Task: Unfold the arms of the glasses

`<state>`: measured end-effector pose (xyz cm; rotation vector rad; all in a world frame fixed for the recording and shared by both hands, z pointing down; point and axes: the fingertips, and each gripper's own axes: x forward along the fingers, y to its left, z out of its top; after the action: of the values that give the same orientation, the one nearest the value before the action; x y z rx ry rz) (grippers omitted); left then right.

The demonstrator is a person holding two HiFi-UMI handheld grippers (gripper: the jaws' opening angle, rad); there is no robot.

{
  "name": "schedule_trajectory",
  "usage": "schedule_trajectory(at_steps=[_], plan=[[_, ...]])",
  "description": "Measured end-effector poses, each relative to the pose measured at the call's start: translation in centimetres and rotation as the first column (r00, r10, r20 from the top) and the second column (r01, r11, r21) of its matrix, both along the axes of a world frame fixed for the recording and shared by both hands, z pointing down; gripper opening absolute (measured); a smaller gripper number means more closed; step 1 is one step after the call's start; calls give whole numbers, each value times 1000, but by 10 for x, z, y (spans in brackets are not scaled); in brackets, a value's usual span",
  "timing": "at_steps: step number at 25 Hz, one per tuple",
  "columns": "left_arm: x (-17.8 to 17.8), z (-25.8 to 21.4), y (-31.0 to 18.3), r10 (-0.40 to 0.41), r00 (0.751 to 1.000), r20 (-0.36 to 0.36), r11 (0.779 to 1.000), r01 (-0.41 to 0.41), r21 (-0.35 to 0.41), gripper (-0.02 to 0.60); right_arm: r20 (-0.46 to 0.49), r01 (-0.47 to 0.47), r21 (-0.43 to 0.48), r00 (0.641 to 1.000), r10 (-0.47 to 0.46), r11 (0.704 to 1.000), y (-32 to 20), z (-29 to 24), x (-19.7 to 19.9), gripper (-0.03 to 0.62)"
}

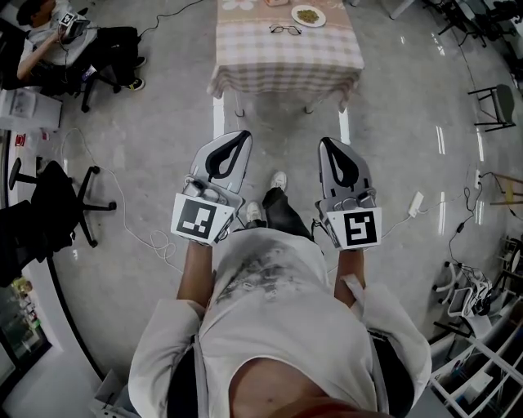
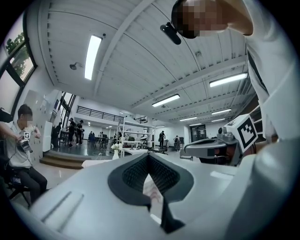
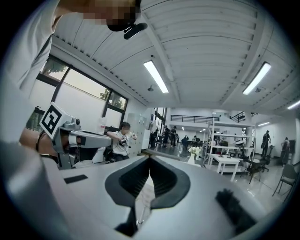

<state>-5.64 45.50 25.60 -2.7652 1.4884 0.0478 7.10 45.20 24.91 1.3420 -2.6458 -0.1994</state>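
Note:
Black-framed glasses [image 1: 286, 29] lie on the table with the checked pink cloth [image 1: 278, 61] at the top of the head view, next to a plate of food [image 1: 308, 15]. They are too small to tell how the arms stand. My left gripper [image 1: 240, 136] and right gripper [image 1: 328, 142] are held level side by side over the floor, well short of the table, both shut with nothing between the jaws. The left gripper view shows its shut jaws [image 2: 149, 156] and the right gripper [image 2: 213, 147] beside it. Over the right gripper's shut jaws [image 3: 150, 160], the right gripper view takes in the left gripper [image 3: 77, 138].
Grey floor lies between me and the table, with white tape lines [image 1: 218, 117]. A black office chair [image 1: 57, 204] and floor cables stand at the left, a seated person [image 1: 45, 41] at the upper left. A power strip [image 1: 415, 202] and a chair [image 1: 495, 103] are at the right.

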Motion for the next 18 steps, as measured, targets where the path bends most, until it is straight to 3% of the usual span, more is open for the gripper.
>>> schedule_trajectory(at_steps=[6,10,18], plan=[[2,4,-33,-17,1000,3,999,18,-48,9,0,31,-10,1000,-31,999,-38,6,-4,17],[1,6,-65,-32,999,13,999,33,-14,9,5,47,-13,999,-47,999,-69,7,-5,17],[22,4,-121,-50,999,23,997,51,-51,9,16,67,-25,998,-67,997,-128,9,17,17]])
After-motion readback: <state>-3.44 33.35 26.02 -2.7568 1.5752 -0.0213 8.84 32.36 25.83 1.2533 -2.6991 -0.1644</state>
